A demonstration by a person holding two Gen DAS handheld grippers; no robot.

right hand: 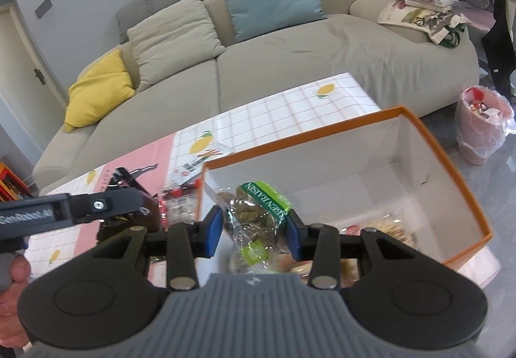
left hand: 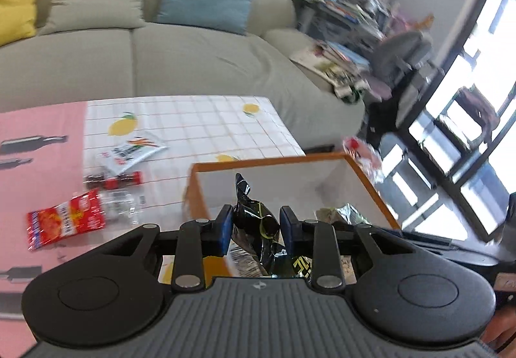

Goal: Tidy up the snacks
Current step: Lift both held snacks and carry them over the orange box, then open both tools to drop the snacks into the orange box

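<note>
Both grippers are loaded at once here. The left gripper (left hand: 256, 230) has its jaws clamped on a black candy-style wrapper (left hand: 258, 222) with twisted ends, held up at the near edge of the orange box (left hand: 367, 180), and the right gripper (right hand: 254, 233) is grasping a clear bag of green raisins (right hand: 254, 216) right over the near-left corner of the same box (right hand: 451, 171). The box sits on a table with a lemon-print checked cloth (left hand: 200, 122), hanging pretty close to the table's edge on the floor side, and there's already some stuff in the bottom of it. Still left out on the cloth: a red snack packet (left hand: 64, 222), a clear crinkly packet (left hand: 122, 203) next to it, a dark packet with a red end (left hand: 113, 180) and a white sachet (left hand: 132, 151). As for what could go sideways: the black wrapper is pinched around its slippery middle with a long tail sticking up, so a quick swing could let it slide out and land on the cloth instead of in the box. The raisin bag is soft and mostly air, so the pads may only have film, and it might sag or twist loose. The two grippers are also crowding the same corner, so they could knock each other. A bump on that box wall could shove the box toward the edge too.
</note>
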